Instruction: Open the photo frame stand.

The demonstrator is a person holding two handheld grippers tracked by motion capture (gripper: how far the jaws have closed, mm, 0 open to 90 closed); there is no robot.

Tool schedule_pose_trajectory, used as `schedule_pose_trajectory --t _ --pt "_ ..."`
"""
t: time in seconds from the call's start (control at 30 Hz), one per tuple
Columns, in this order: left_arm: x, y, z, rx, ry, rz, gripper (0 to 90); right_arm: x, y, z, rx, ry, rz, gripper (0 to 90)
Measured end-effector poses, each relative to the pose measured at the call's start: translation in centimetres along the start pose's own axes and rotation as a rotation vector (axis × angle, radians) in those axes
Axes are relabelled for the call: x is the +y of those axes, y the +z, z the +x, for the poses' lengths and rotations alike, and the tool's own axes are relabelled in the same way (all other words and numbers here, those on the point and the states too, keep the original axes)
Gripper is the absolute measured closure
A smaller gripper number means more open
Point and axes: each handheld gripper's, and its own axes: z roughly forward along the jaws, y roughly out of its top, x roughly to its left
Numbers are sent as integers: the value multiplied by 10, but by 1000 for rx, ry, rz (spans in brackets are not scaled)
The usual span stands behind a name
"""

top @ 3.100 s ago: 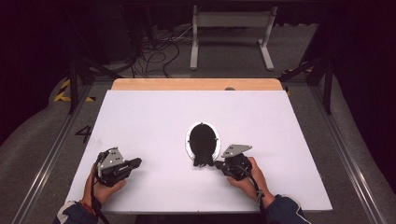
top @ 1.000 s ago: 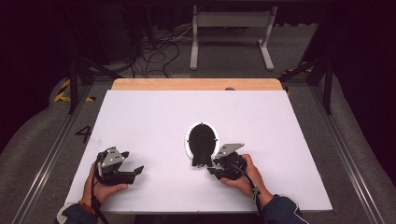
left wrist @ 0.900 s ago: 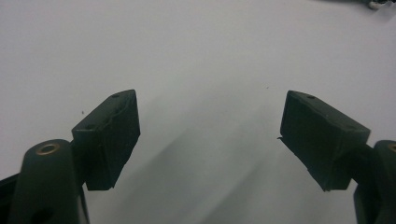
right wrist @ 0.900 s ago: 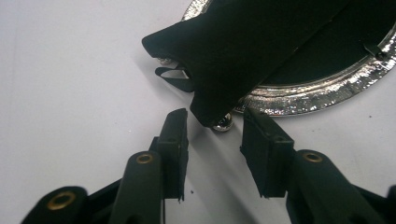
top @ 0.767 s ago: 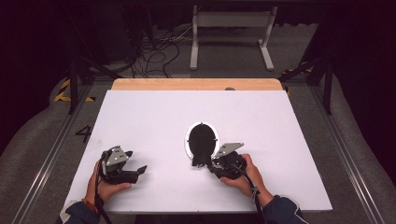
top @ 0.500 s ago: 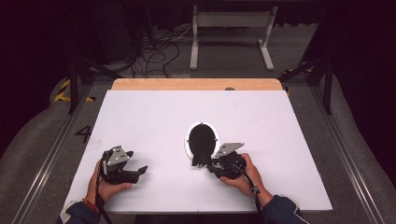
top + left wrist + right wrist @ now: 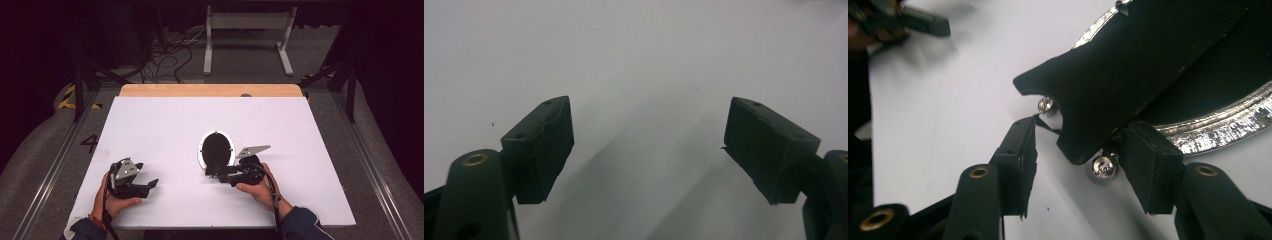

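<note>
High view: an oval picture frame point(image 7: 216, 151) with a silver rim lies face-down near the middle of the tabletop point(image 7: 165, 125). The right gripper point(image 7: 218, 176), its jaws just opening, straddles the black stand point(image 7: 1118, 75) without pressing it. The left gripper point(image 7: 148, 186) gapes empty near the front-left corner.

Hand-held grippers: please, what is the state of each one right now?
Left hand-held gripper: open, holding nothing, over the white table.
Right hand-held gripper: open, jaws just been opening, the oval frame's black stand between them, not pressed.
</note>
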Motion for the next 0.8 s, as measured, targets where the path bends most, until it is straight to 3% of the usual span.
schedule_pose_trajectory --t 0.37,0.4,0.47,0.57,0.8 --pt "13 14 -2 -19 17 8 211 3 2 -25 142 213 -79 515" --pt "16 16 -3 -22 18 6 211 3 2 -25 142 213 -79 515" --pt "20 19 -3 -28 24 2 208 2 2 -31 190 269 -89 523" --pt "27 26 -5 -32 25 2 204 2 2 -34 208 293 -86 498" --pt "42 40 -15 -45 81 5 215 7 6 -41 230 373 -99 493"
